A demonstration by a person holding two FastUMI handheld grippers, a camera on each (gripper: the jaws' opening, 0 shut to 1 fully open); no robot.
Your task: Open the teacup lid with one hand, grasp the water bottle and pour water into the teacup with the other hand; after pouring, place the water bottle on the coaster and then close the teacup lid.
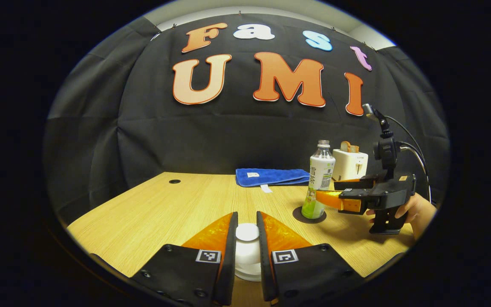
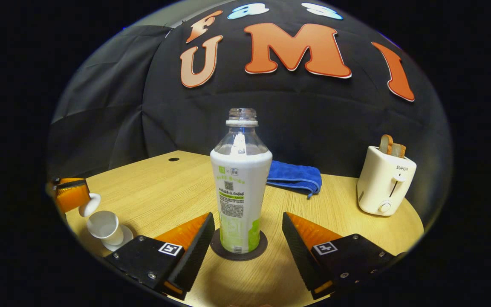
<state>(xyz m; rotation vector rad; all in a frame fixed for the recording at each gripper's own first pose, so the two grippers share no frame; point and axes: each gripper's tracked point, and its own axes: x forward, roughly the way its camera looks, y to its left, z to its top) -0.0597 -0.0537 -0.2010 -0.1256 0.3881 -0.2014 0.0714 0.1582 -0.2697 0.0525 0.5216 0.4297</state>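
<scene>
**Staged recording booth, not a real kitchen**

Black cloth wall (image 2: 113, 119) drapes behind a wooden table (image 2: 160, 187). Household props on it: toaster (image 2: 385, 182) with bread, folded blue towel (image 2: 294, 175), bottle (image 2: 240, 187), white teacup (image 2: 105, 227).

Both views are evenly lit from above, bright on the table (image 1: 156, 213) and dim toward the cloth wall. Shadows are soft and short: one pools under the bottle (image 2: 240, 179) toward 6 o'clock. Faint glare sits on the bottle's clear neck. Focus is sharp centrally; fisheye bending grows at the rims, darkening from 7 to 9 o'clock.
</scene>
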